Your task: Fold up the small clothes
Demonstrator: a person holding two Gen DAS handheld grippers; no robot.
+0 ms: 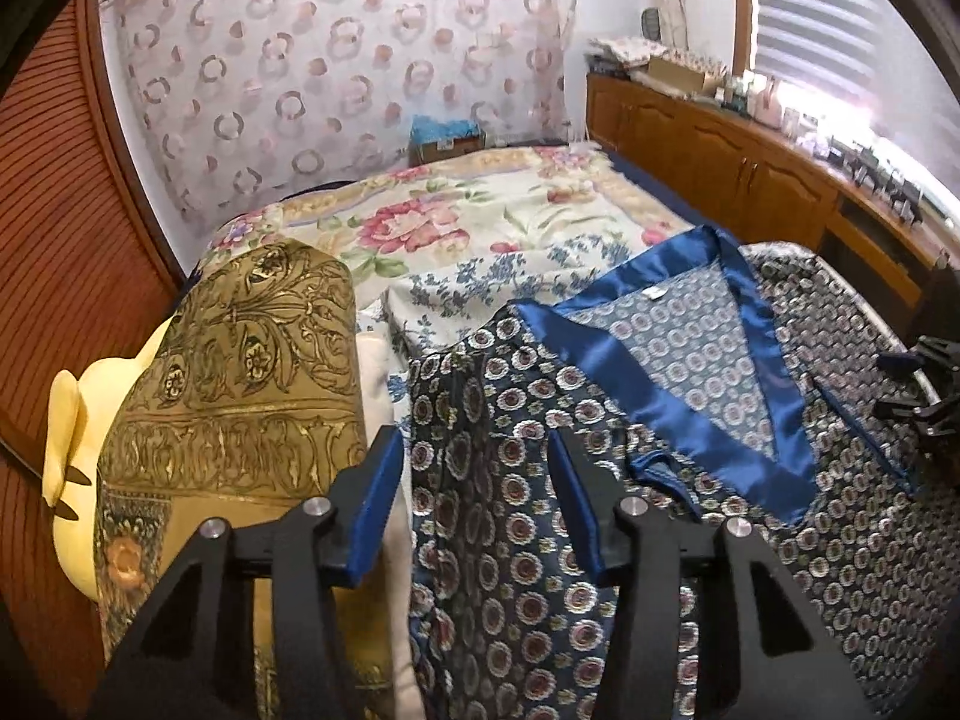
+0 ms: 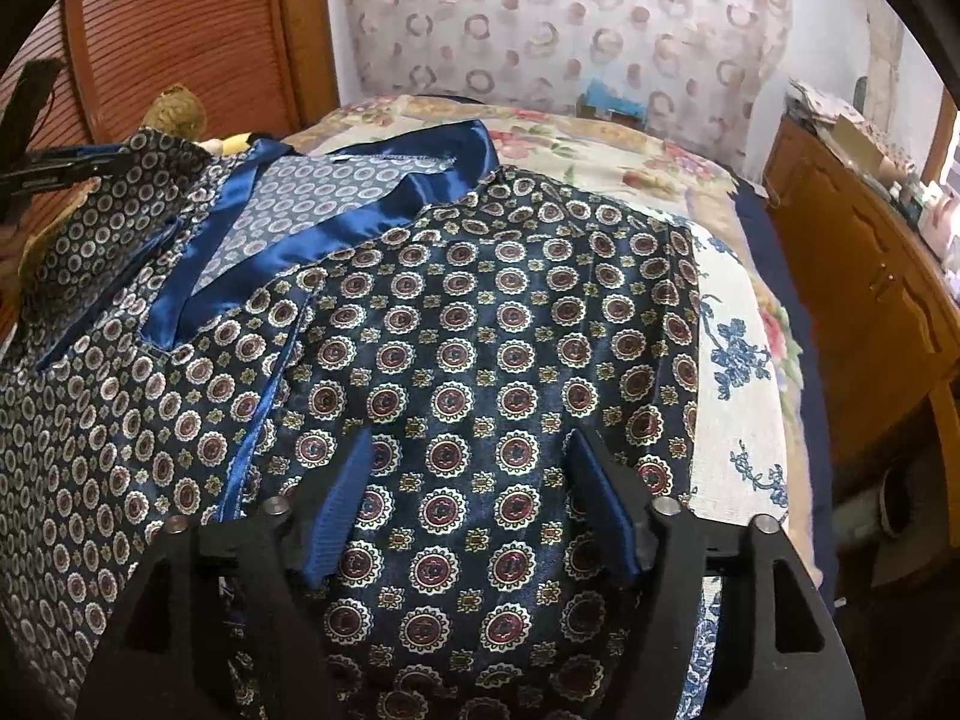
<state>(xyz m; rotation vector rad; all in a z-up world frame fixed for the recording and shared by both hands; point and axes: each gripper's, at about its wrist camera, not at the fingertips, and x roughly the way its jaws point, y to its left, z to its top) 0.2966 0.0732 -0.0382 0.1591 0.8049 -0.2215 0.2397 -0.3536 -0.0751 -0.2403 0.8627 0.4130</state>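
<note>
A dark blue garment (image 1: 600, 420) with round medallion print and a shiny blue satin collar (image 1: 678, 360) lies spread on the floral bedspread (image 1: 480, 228). My left gripper (image 1: 474, 441) hovers over the garment's left edge. Its blue pads (image 1: 378, 498) stand apart on either side of that edge and do not press on the fabric. In the right wrist view the same garment (image 2: 480, 330) fills the middle. My right gripper (image 2: 473, 438) is open just above the cloth, which bulges between the pads (image 2: 342, 510) without being pinched. The right gripper also shows at the right edge (image 1: 918, 384) of the left wrist view.
A gold patterned cushion (image 1: 240, 372) and a yellow plush toy (image 1: 78, 450) sit left of the garment. A slatted wooden door (image 1: 60, 240) stands at the left. A wooden cabinet (image 2: 870, 276) with clutter on top runs along the right side of the bed. A patterned curtain (image 1: 348, 60) hangs behind.
</note>
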